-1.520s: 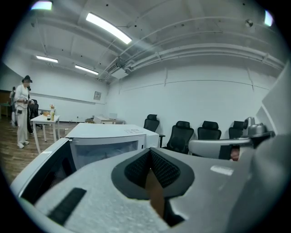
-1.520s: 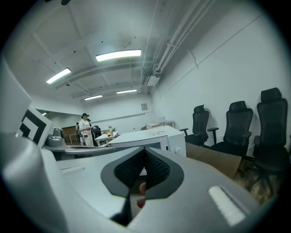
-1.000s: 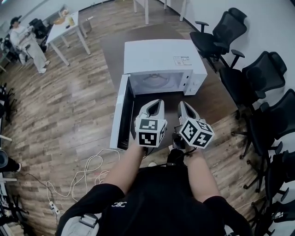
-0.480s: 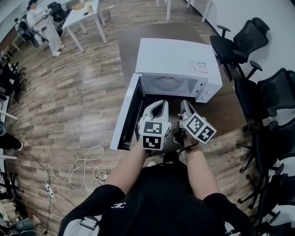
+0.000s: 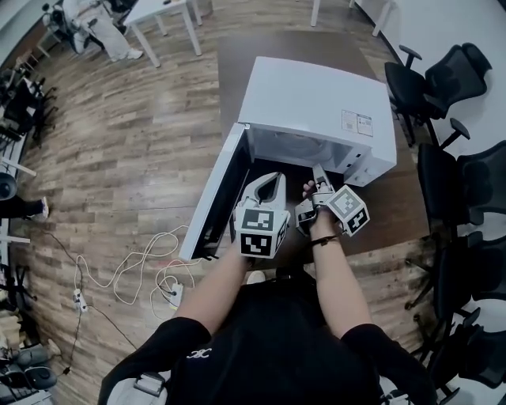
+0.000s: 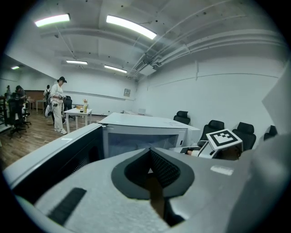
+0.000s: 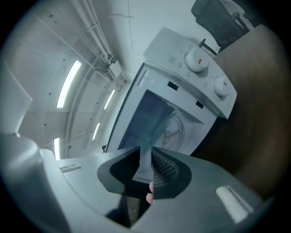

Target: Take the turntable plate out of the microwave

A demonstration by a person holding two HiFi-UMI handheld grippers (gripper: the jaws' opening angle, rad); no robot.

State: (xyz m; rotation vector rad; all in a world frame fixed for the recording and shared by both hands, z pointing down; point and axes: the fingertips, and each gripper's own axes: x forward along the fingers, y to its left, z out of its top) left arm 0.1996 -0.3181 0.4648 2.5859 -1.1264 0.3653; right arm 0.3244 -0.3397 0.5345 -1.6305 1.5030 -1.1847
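Observation:
A white microwave (image 5: pixel 316 95) stands on a dark brown table (image 5: pixel 237 55) with its door (image 5: pixel 212 190) swung open to the left. The glass turntable plate (image 7: pixel 175 129) lies inside the cavity, seen in the right gripper view. My right gripper (image 5: pixel 319 172) is rolled on its side just in front of the opening. Its jaws (image 7: pixel 145 154) have just been opening, and the narrow gap between them holds nothing. Beside it, near the door, my left gripper (image 5: pixel 273 180) points at the microwave (image 6: pixel 136 125); its tips (image 6: pixel 150 154) meet on nothing.
Black office chairs (image 5: pixel 466 174) crowd the right side of the table. Cables and a power strip (image 5: pixel 134 269) lie on the wooden floor at the left. A white table (image 5: pixel 158 12) and a person (image 5: pixel 95 24) are at the far upper left.
Both grippers have moved forward and down toward the microwave opening. The right one has rolled, so its marker cube faces differently. The view has closed in on the microwave.

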